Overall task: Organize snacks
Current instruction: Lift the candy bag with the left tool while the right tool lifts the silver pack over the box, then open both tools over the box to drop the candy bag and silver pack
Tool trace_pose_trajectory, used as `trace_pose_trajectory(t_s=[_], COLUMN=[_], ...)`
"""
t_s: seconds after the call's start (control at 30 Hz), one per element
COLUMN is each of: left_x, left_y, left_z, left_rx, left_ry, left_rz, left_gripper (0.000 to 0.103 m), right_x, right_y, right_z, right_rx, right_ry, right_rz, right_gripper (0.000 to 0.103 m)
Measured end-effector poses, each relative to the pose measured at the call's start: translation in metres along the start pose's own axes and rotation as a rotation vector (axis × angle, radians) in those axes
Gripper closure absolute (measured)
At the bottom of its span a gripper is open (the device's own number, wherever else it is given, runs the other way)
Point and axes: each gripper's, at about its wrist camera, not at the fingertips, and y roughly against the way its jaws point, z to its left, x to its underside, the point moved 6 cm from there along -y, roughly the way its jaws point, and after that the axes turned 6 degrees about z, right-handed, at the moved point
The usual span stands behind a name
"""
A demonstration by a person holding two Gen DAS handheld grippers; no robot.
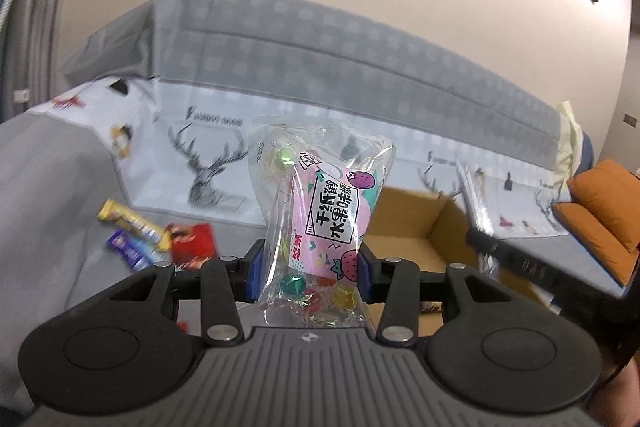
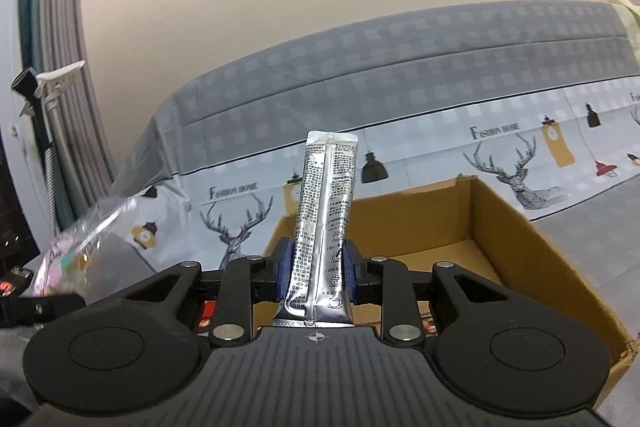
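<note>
Clear crinkly candy bag with a pink label is standing upright at frame centre, left gripper clamping it between blue pads, jaws about half open around it. Behind it, right of centre, an open brown cardboard box is sitting. Foil snack bars and a red packet are lying at left on the grey sofa. In the right view, right gripper is pinching a slim silver foil sachet upright, jaws narrow, box just behind. Deer-print cover is draping the sofa back.
</note>
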Motion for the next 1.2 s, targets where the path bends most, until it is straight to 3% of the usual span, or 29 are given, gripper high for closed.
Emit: trace_pose_trajectory(t_s=[0.53,1.2], left_x=[-0.053,-0.102], left_y=[-0.035,-0.083], left_z=[-0.069,-0.144], left_rx=[0.089,0.157], left_ry=[-0.082,-0.130], left_rz=[-0.052,-0.061], left_gripper=[0.054,0.054], right_x=[-0.011,-0.014], right_y=[0.016,0.020], right_z=[-0.037,-0.058], right_rx=[0.166,0.218], right_ry=[-0.097,-0.157], right_rz=[-0.147,-0.186], right_gripper=[0.074,0.074])
